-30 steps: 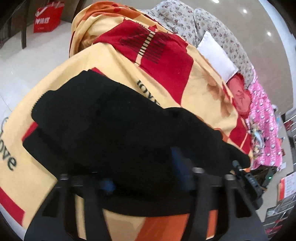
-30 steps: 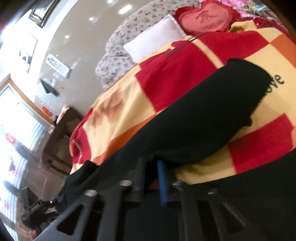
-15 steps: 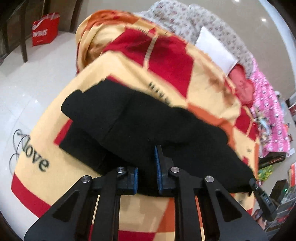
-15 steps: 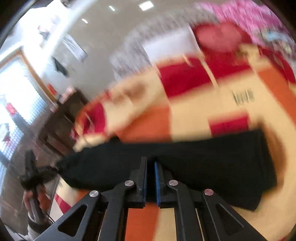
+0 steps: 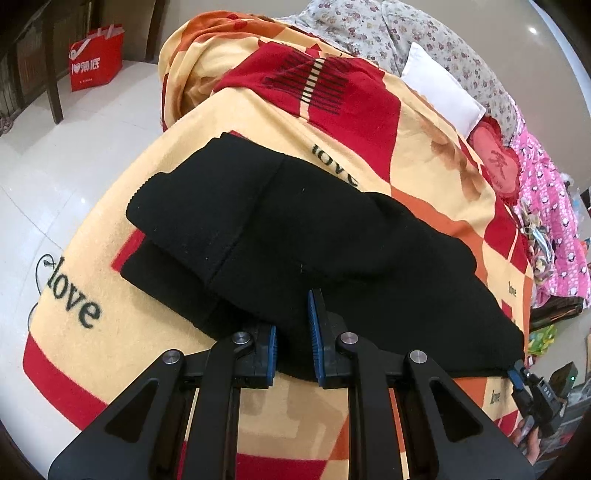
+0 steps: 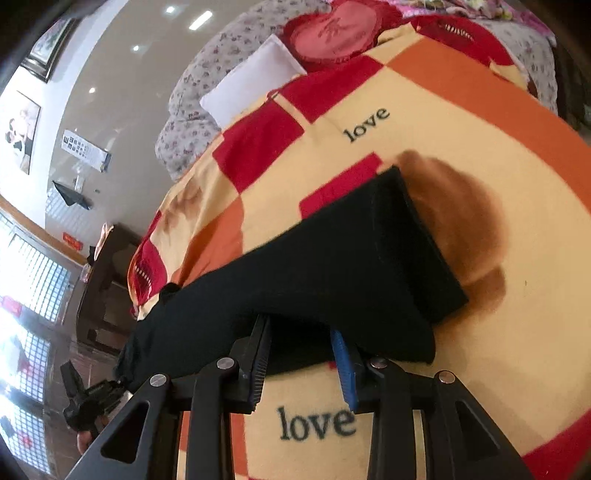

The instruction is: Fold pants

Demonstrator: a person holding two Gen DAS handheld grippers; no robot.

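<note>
Black pants (image 5: pixel 314 240) lie folded on the blanket (image 5: pixel 74 295). Left gripper (image 5: pixel 293 343) pinches their edge at 6 o'clock; right gripper (image 6: pixel 301 363), jaws just opening, straddles the hem unpressed.

The pants (image 5: pixel 303 236) are plain black. Under them the blanket (image 5: pixel 417 177) is checked in cream-yellow, red and orange, with "love" printed in black. At two o'clock in the left wrist view lie a white pillow (image 5: pixel 443 92), a red heart cushion (image 5: pixel 495 162) and pink dotted fabric (image 5: pixel 546 221); a grey floral quilt (image 5: pixel 406 33) shows at twelve. The tongs (image 6: pixel 299 363) are black with blue pads (image 6: pixel 343 373).
</note>
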